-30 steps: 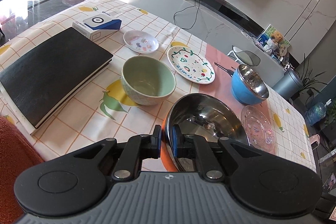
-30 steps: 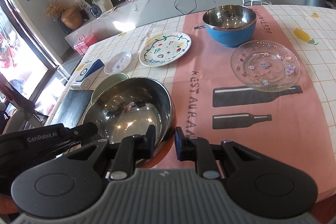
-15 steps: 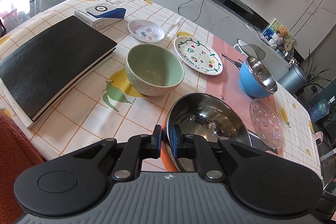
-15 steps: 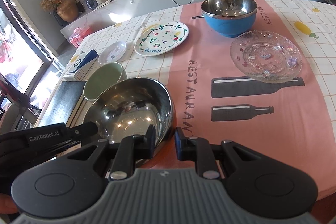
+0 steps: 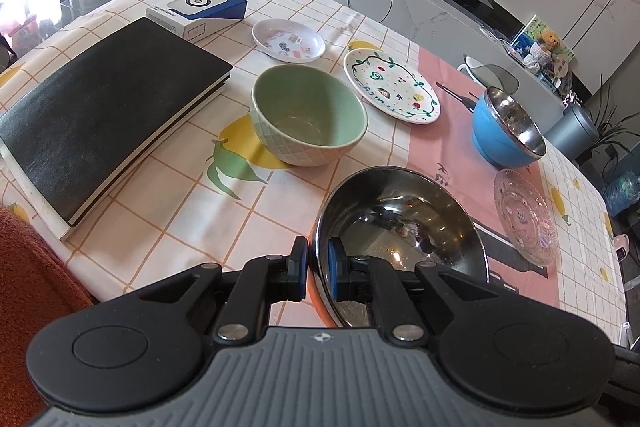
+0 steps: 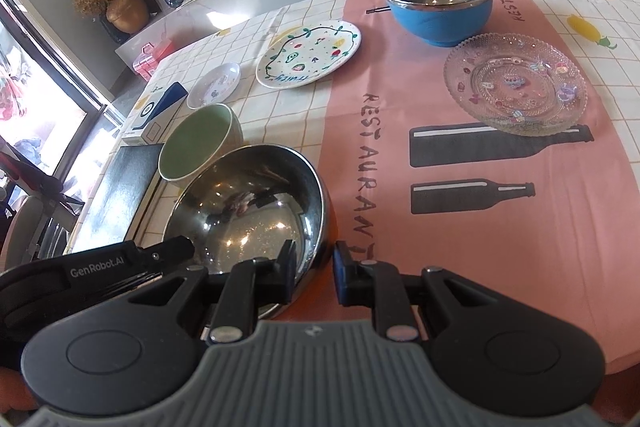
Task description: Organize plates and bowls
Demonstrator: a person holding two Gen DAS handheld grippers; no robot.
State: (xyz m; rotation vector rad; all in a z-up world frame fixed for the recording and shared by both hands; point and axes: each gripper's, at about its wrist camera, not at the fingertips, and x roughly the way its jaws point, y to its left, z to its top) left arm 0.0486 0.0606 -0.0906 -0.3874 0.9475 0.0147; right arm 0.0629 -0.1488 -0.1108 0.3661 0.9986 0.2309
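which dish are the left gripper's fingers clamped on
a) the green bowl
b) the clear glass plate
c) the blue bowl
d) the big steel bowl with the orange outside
d: in the left wrist view the left gripper has one finger on each side of the near rim of the big steel bowl, while the green bowl, blue bowl and clear glass plate sit untouched on the table.

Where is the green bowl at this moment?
The green bowl stands upright on the checked tablecloth, left of the pink runner, between the black notebook and the painted plate; in the right wrist view it sits just behind the steel bowl.
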